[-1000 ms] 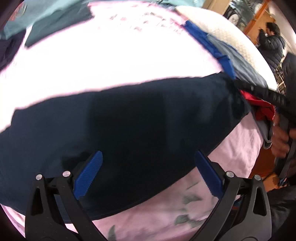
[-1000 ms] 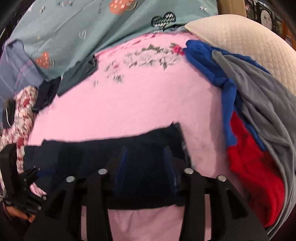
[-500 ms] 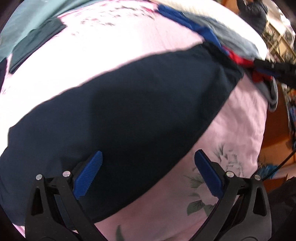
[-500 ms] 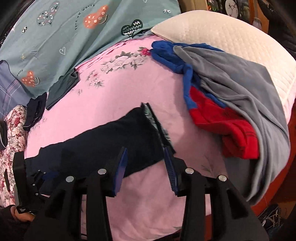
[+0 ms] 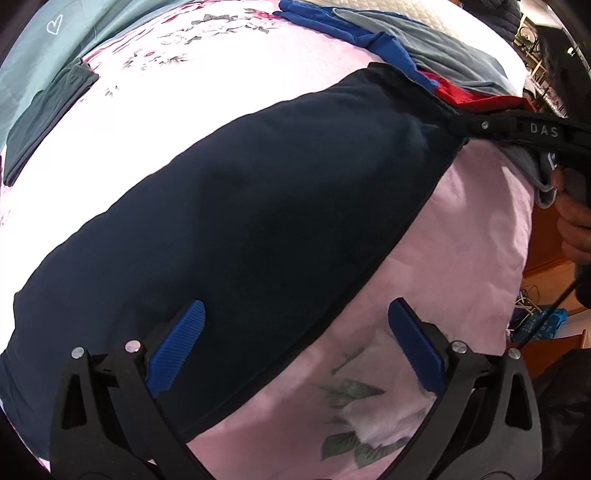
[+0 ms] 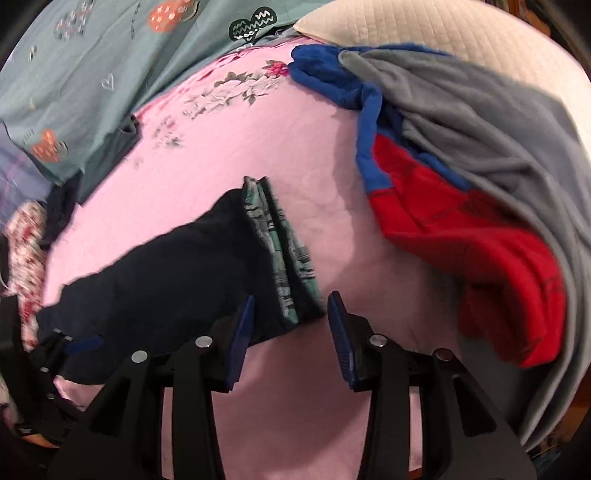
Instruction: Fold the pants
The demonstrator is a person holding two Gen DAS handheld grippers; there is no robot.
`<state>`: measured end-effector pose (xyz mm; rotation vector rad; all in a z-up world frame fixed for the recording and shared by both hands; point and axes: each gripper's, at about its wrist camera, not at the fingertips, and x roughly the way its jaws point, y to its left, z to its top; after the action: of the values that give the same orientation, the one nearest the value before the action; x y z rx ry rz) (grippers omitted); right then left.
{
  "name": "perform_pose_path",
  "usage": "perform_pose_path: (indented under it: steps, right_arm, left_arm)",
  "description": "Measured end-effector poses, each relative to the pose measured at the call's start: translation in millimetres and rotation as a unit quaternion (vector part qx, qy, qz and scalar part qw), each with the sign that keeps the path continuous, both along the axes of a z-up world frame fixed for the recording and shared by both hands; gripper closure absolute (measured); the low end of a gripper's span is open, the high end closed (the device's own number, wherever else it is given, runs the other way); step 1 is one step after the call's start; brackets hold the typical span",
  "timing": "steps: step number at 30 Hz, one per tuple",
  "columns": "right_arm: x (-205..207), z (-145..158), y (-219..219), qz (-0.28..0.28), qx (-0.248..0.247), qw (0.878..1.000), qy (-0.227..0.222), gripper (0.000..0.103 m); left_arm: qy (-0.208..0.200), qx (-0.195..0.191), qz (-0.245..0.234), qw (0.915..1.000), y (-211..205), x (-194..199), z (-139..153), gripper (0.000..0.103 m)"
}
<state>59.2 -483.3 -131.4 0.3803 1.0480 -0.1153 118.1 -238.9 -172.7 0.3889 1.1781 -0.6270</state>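
Note:
Dark navy pants (image 5: 258, 214) lie flat across the pink floral bedsheet (image 5: 461, 258). My left gripper (image 5: 295, 343) is open just above the pants' near edge, its left pad over the cloth. In the right wrist view the pants (image 6: 166, 280) end in a plaid-lined waistband (image 6: 284, 243). My right gripper (image 6: 290, 336) is open, its blue pads either side of the waistband's near corner. The right gripper also shows in the left wrist view (image 5: 517, 127) at the pants' far right corner.
A pile of red (image 6: 480, 236), blue (image 6: 332, 77) and grey clothes (image 6: 498, 122) lies at the right of the bed, beside a cream quilted pillow (image 6: 424, 33). A teal patterned duvet (image 6: 92, 74) covers the far left. A folded dark garment (image 5: 40, 122) lies at left.
My right gripper has opened and let go of the waistband, which now lies on the sheet. My left gripper has swung so the pants run diagonally.

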Motion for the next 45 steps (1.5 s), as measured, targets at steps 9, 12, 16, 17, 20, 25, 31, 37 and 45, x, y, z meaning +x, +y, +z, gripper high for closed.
perform_pose_path:
  steps: [9, 12, 16, 17, 20, 25, 31, 37, 45]
  right_arm:
    - [-11, -2, -8, 0.008, 0.095, 0.995, 0.023, 0.078]
    - [-7, -5, -7, 0.009, 0.118, 0.993, 0.021, 0.083]
    - [2, -4, -5, 0.021, 0.113, 0.993, 0.028, 0.084]
    - [3, -5, -5, 0.024, 0.113, 0.993, 0.03, 0.085]
    - [1, 5, -5, 0.032, 0.079, 0.996, 0.013, 0.094]
    - [-8, 15, -13, 0.024, 0.058, 0.998, -0.009, 0.094]
    - [-11, 1, -25, 0.011, 0.072, 0.997, 0.014, 0.065]
    - [5, 49, -9, 0.039, 0.069, 0.995, -0.06, 0.059]
    - [111, 48, 175, 0.276, 0.155, 0.947, -0.044, 0.059]
  left_arm:
    - [0.002, 0.007, 0.026, 0.9996, -8, 5, -2, 0.002]
    - [0.005, 0.005, 0.031, 0.9995, -11, 7, 0, 0.002]
    - [0.002, -0.01, 0.026, 0.9996, -19, 6, 7, 0.002]
    - [0.001, -0.011, 0.023, 0.9997, -23, 6, 7, 0.002]
    - [0.002, -0.003, 0.016, 0.9999, -33, 6, 5, 0.002]
    - [-0.003, -0.028, -0.003, 0.9996, -47, 1, 13, 0.002]
    - [-0.014, -0.013, -0.033, 0.9993, -57, -9, 6, 0.002]
    - [-0.061, -0.02, 0.02, 0.9977, -14, -6, 39, 0.002]
    - [-0.105, 0.071, 0.214, 0.9686, 159, 24, 35, 0.002]
